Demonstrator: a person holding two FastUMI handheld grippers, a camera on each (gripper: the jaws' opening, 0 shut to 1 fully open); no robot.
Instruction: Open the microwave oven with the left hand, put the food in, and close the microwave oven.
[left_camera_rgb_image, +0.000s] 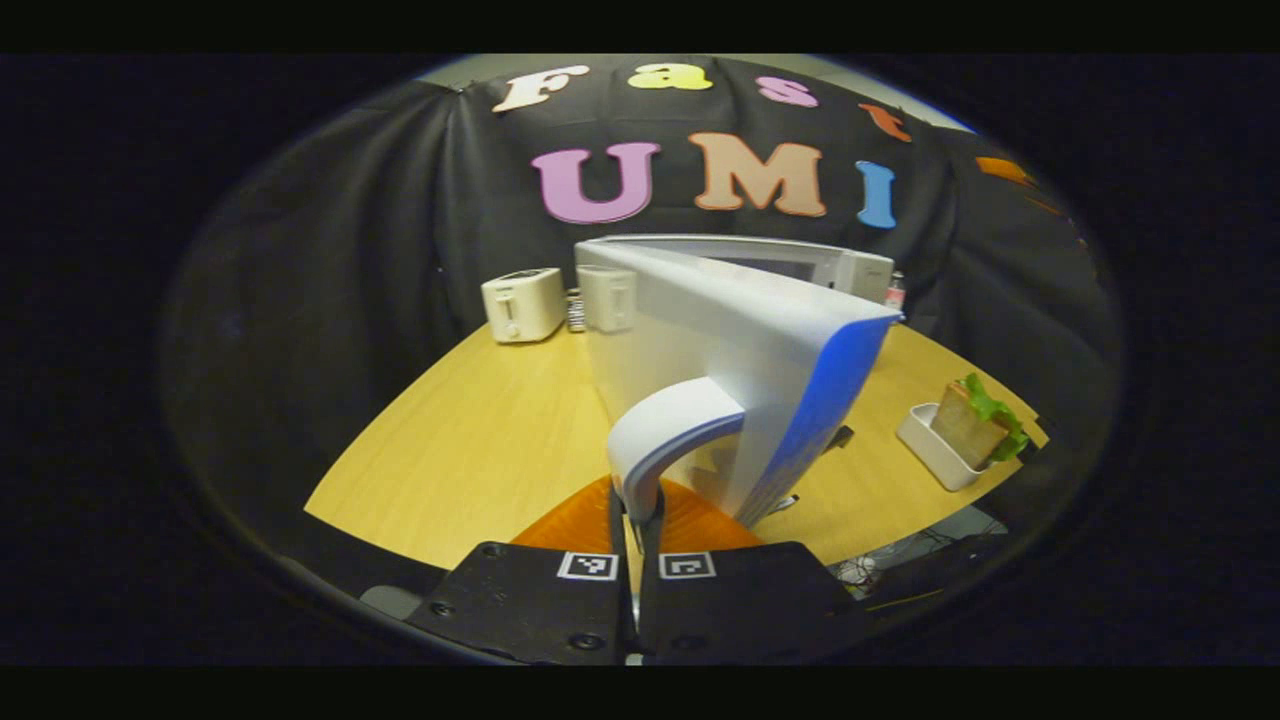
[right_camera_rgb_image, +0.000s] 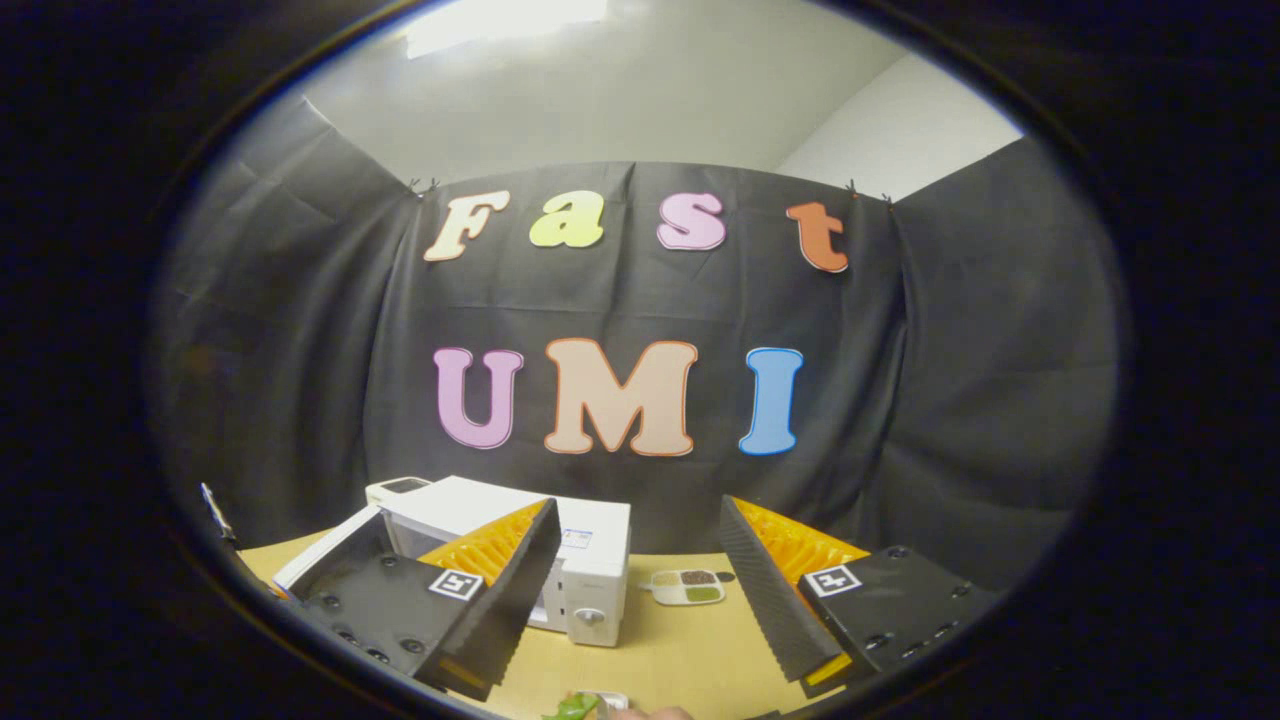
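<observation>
My left tongs (left_camera_rgb_image: 636, 520) are clenched on the curved handle (left_camera_rgb_image: 668, 430) of the microwave door (left_camera_rgb_image: 740, 350), which stands swung open over the tabletop (left_camera_rgb_image: 480, 440). The sandwich (left_camera_rgb_image: 980, 420) sits in a white tray (left_camera_rgb_image: 935, 450) to the right. My right tongs (right_camera_rgb_image: 640, 590) hang spread apart, released, facing the microwave (right_camera_rgb_image: 590, 575).

Two toasters (left_camera_rgb_image: 523, 304) stand left of microwave (left_camera_rgb_image: 760, 262).

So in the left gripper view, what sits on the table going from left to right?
Toaster → second toaster → microwave door, swung open, its handle between the left gripper fingers → white tray holding a sandwich.
</observation>
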